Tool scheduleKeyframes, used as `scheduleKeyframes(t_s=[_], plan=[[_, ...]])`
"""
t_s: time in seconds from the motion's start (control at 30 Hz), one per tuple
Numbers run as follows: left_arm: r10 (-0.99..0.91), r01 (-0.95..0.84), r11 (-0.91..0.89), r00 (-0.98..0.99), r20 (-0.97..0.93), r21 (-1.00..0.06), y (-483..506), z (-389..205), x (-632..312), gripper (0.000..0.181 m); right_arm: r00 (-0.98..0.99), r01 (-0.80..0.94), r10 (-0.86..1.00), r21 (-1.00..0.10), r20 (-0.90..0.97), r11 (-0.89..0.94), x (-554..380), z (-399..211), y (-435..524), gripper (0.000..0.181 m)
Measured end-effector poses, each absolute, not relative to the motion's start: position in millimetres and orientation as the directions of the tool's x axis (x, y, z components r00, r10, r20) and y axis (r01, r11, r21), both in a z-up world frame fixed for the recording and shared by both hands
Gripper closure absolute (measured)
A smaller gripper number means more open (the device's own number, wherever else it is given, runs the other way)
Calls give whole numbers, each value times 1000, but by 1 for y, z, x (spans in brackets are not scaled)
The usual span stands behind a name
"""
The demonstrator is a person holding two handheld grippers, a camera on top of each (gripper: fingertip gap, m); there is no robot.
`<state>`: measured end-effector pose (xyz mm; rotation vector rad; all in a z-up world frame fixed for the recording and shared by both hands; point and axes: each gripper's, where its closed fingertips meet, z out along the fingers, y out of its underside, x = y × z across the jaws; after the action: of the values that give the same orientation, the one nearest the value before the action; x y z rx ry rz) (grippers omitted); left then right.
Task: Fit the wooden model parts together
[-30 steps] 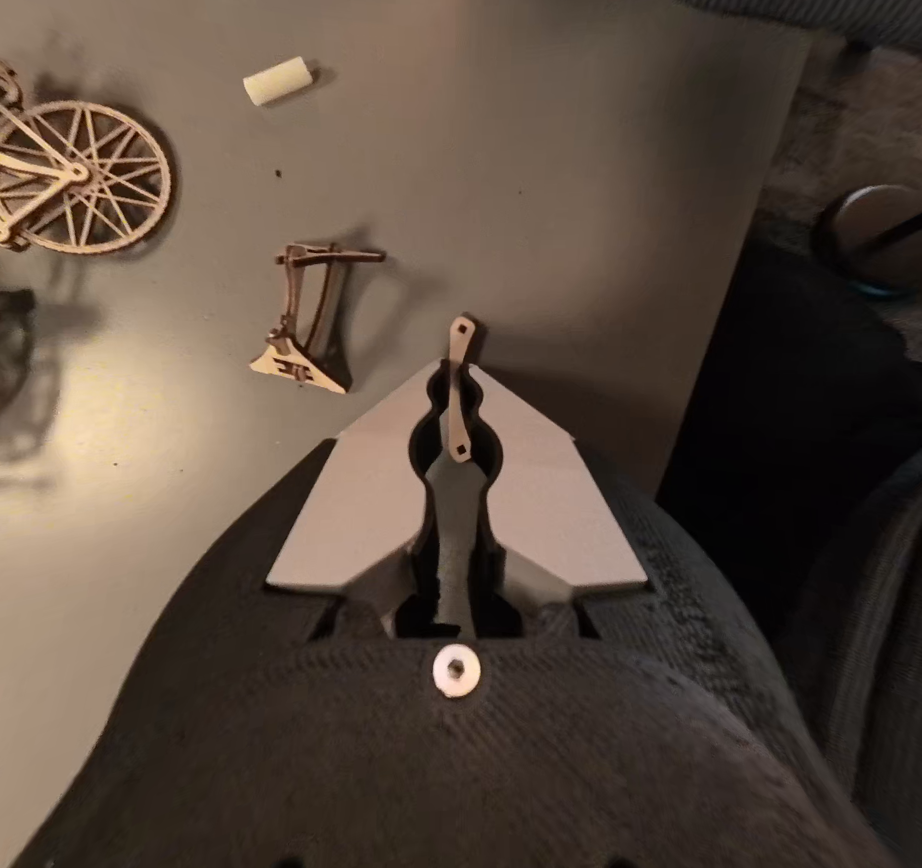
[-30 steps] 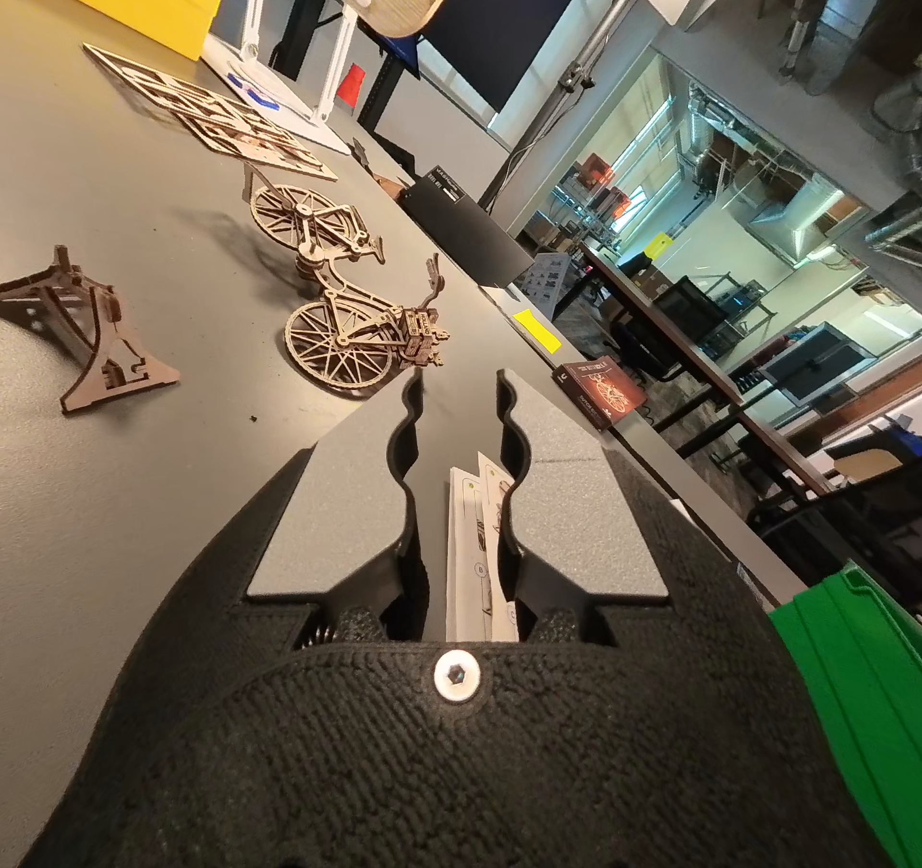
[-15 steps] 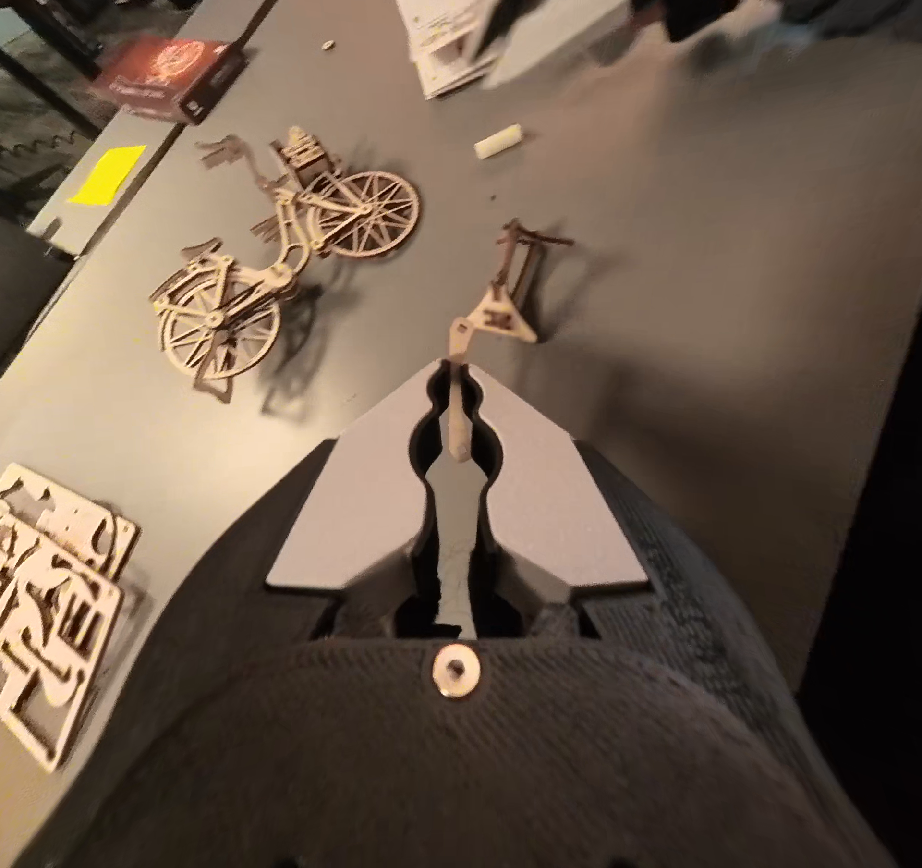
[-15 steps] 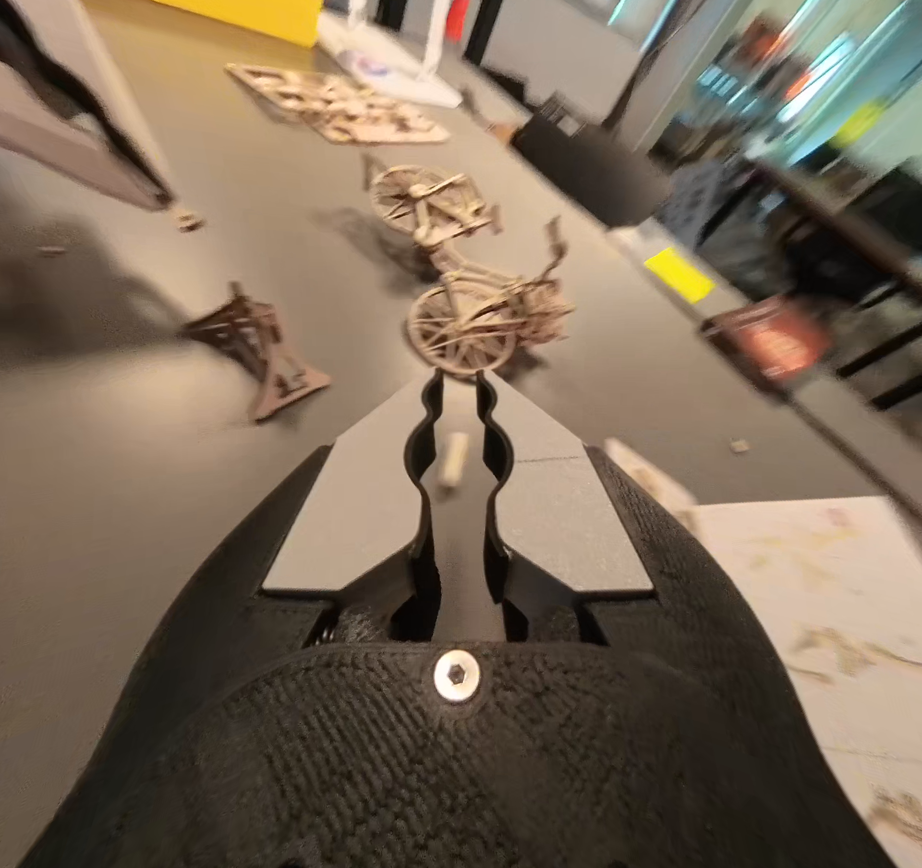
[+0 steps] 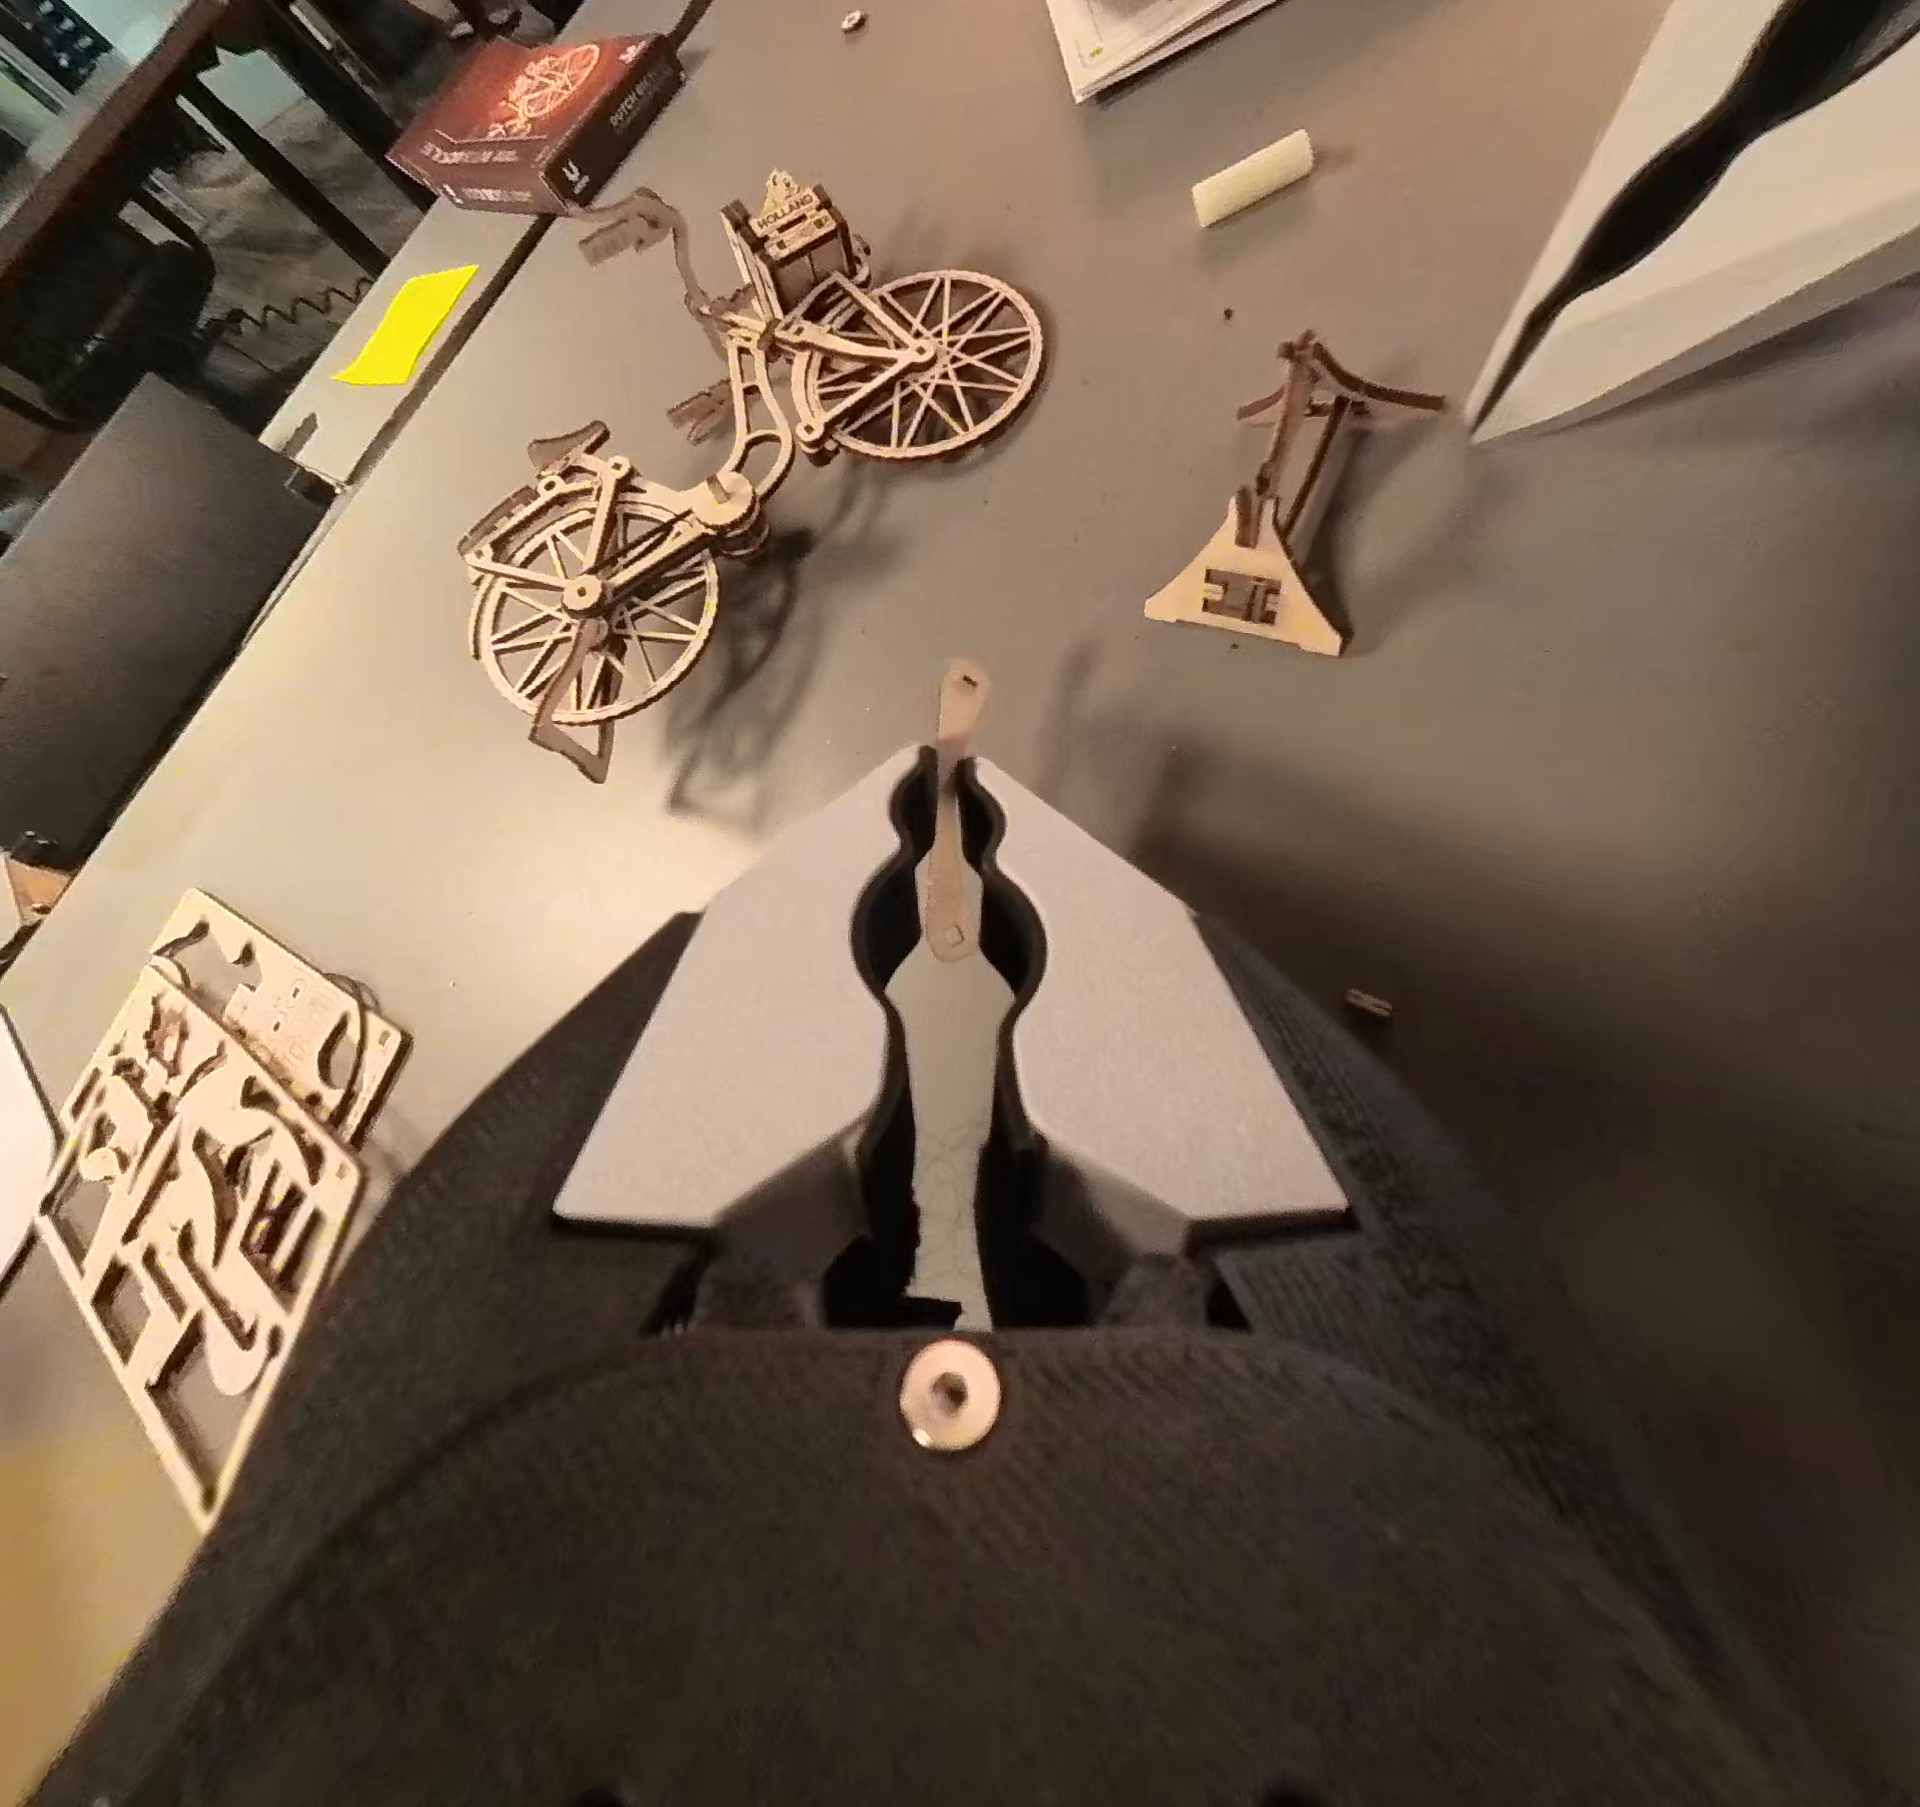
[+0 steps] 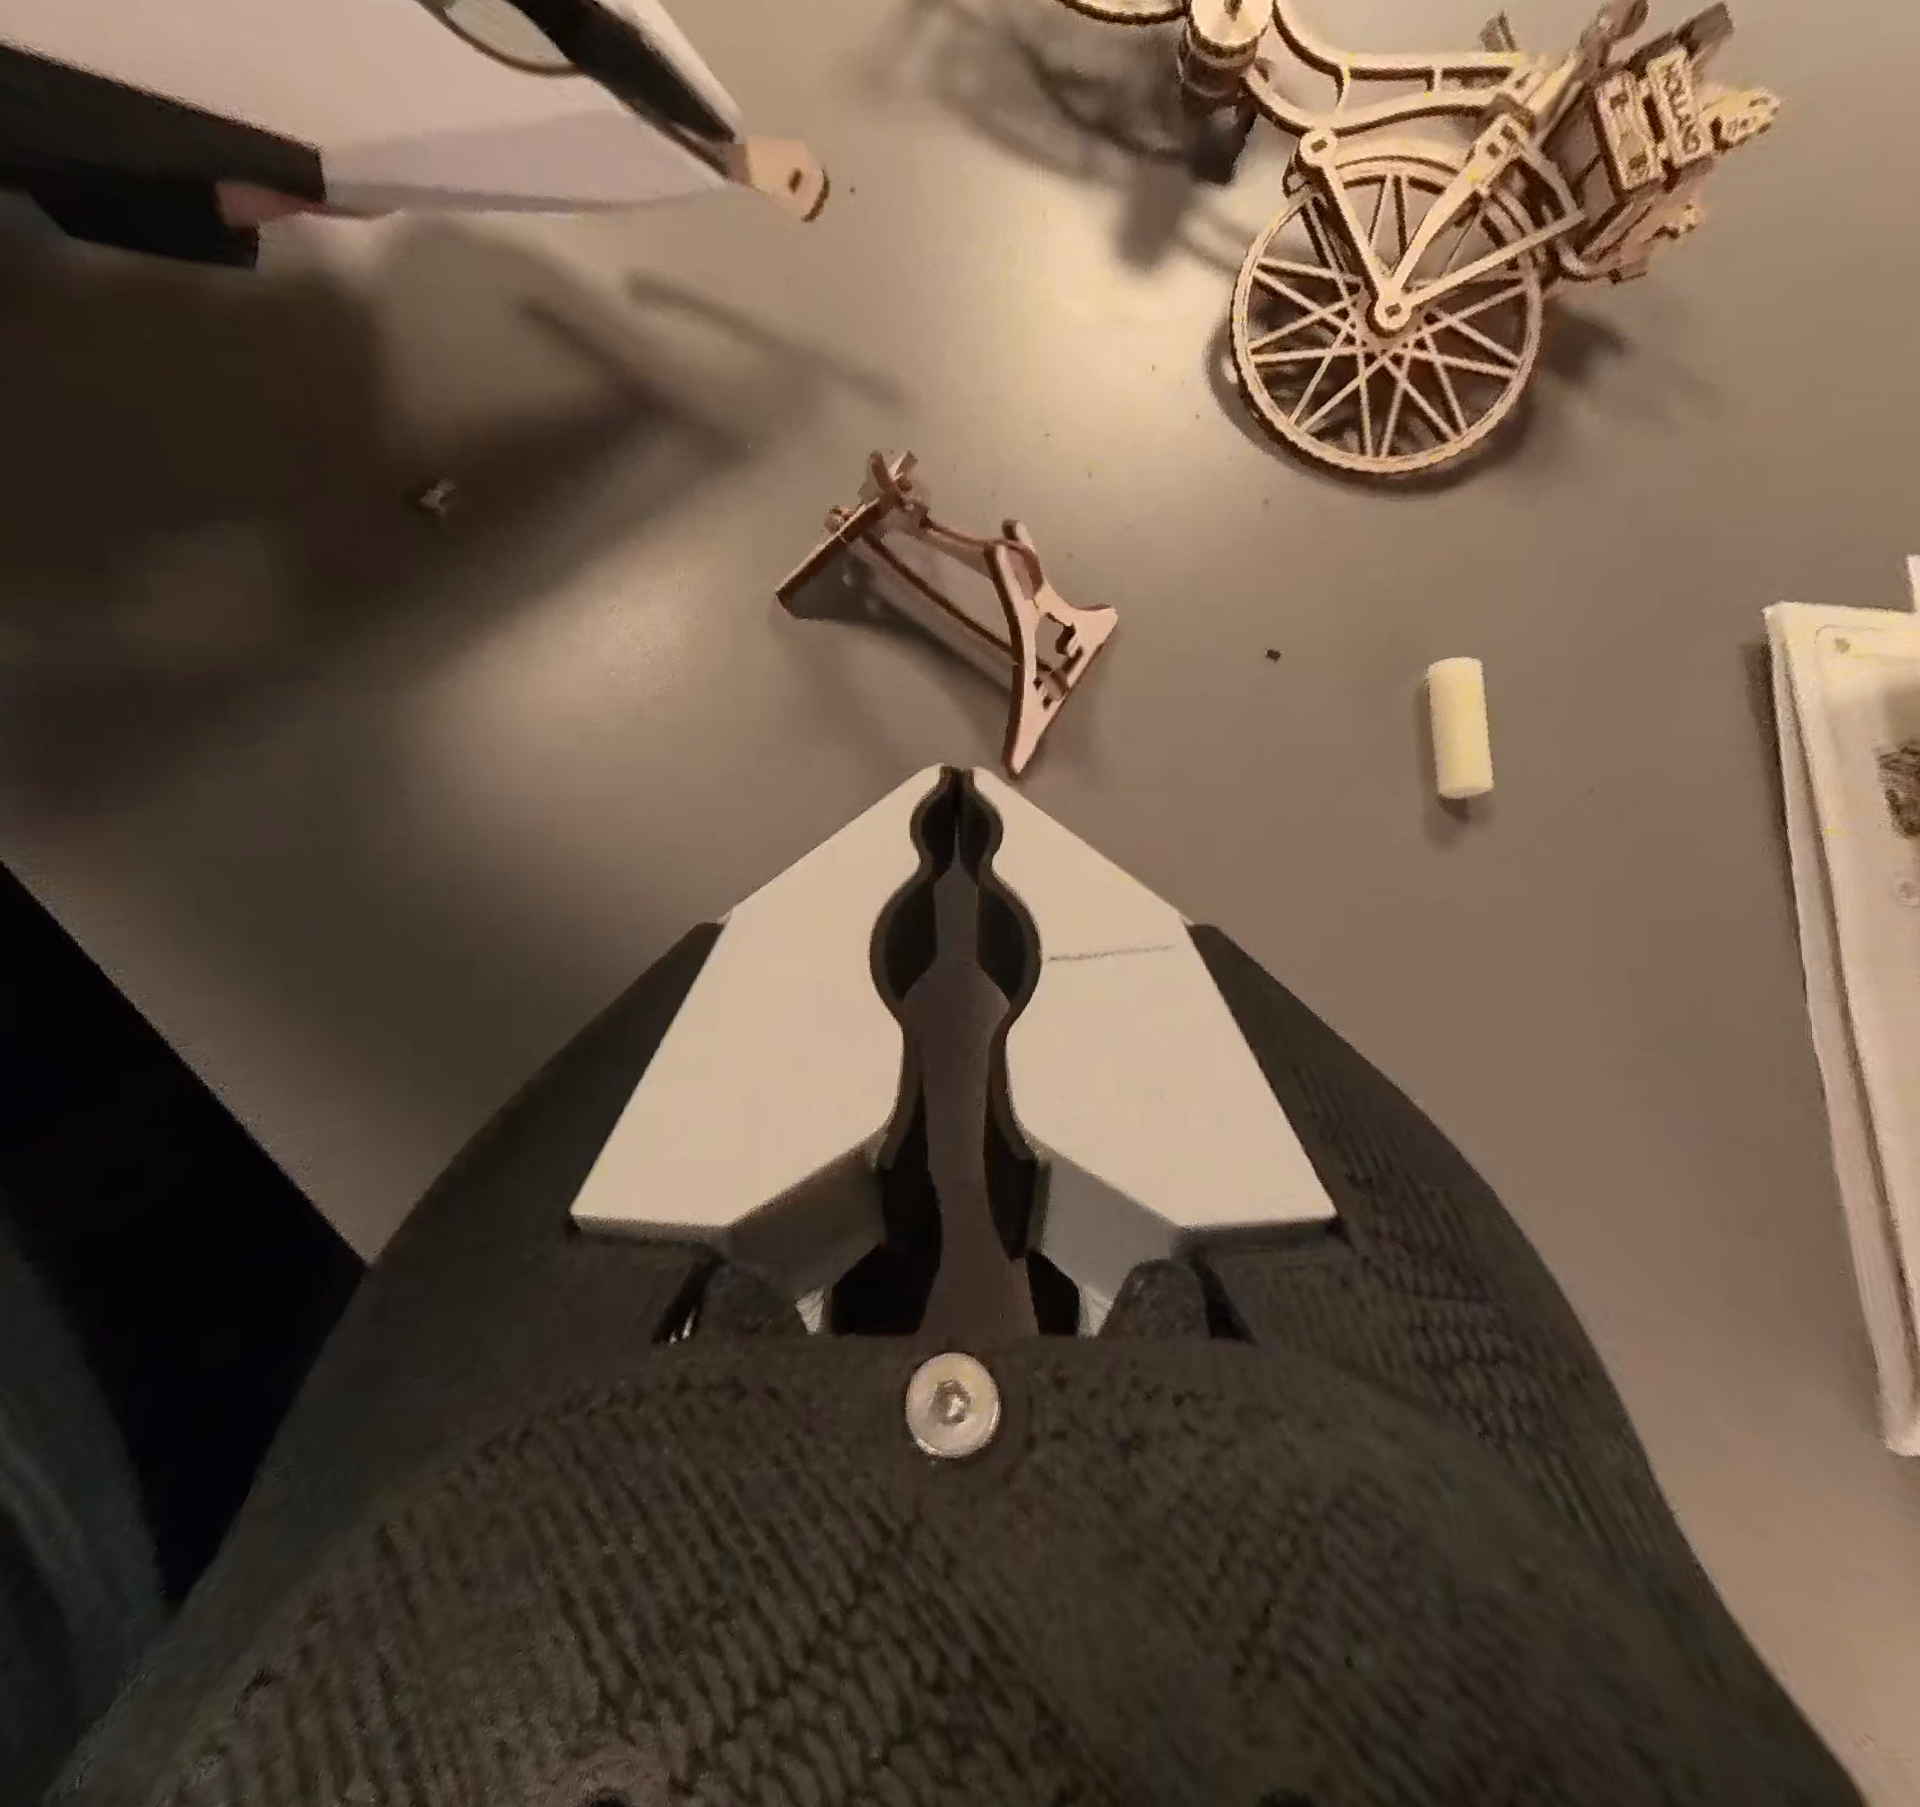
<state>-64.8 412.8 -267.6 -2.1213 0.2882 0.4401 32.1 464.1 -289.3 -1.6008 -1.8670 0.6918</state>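
the left gripper (image 5: 948,755) is held above the grey table (image 5: 1351,822), tilted down and forward, its jaws pinched together on a slim wooden strip (image 5: 954,822) that stands edge-on between the fingertips, one drilled end poking out past the tips and the other end lying back in the wavy gap between the fingers. in the right wrist view that same gripper enters from the upper left, blurred, with the strip's rounded end showing at its tip. the right gripper (image 6: 958,778) points down at the table from the opposite side, its jaws closed tip to tip with nothing between them, just short of the small wooden stand (image 6: 951,614), which sits upright on the table on its flared feet, apart from both grippers. the assembled wooden bicycle (image 5: 748,469) lies on its side farther along the table, well apart from the stand; a small crate-like box (image 5: 795,240) is fitted at its front, and its contents cannot be made out. a pale cylinder (image 6: 1460,727) lies near the stand, between it and a stack of instruction sheets (image 6: 1860,926). punched-out wooden part sheets (image 5: 208,1155) rest at the table's near left edge, and a dark red box (image 5: 535,121) sits closed at the far edge beside a yellow note (image 5: 407,323).
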Motion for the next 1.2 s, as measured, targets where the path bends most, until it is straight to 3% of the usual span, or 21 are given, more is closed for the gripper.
scheduleKeyframes(t_s=[0.23,1.2], plan=[[-68,-322,-562,936,-346,-762,415,-277,-62,178,-100,699,987,-696,127,161,33,-289,464,181],[-96,-348,-513,932,-350,-785,414,-270,-50,177,-59,736,981,-657,182,167,33,-290,465,181]])
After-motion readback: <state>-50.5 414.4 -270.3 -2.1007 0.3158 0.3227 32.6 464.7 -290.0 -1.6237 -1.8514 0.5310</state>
